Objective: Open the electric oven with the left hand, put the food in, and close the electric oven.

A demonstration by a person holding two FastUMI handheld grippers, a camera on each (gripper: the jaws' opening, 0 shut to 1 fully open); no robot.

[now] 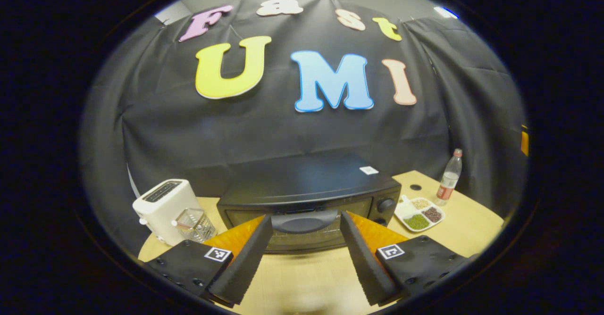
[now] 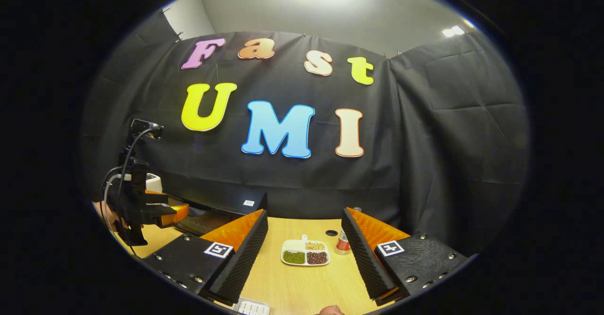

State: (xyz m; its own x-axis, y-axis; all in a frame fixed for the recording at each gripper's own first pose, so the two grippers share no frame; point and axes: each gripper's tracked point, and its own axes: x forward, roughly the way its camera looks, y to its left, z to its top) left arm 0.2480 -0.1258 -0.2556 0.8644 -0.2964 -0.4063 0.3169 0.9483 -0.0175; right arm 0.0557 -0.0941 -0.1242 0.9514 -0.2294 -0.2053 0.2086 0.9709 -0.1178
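A black electric oven (image 1: 306, 183) stands on the wooden table (image 1: 302, 277) with its door closed. My left gripper (image 1: 306, 220) is open right in front of it, and the door's handle (image 1: 304, 223) shows between the two fingertips, which stand wide of it. The food, a white divided dish (image 1: 420, 213) of beans, lies to the right of the oven. In the right gripper view that dish (image 2: 305, 251) lies on the table ahead of my open right gripper (image 2: 304, 216), which holds nothing. The left gripper (image 2: 172, 213) is at the far left by the oven (image 2: 222, 209).
A white toaster (image 1: 163, 204) and a clear glass cup (image 1: 196, 224) stand left of the oven. A plastic bottle (image 1: 448, 178) stands behind the dish, partly hidden by a finger in the right gripper view (image 2: 343, 244). A small white object (image 2: 252, 307) lies at the table's near edge.
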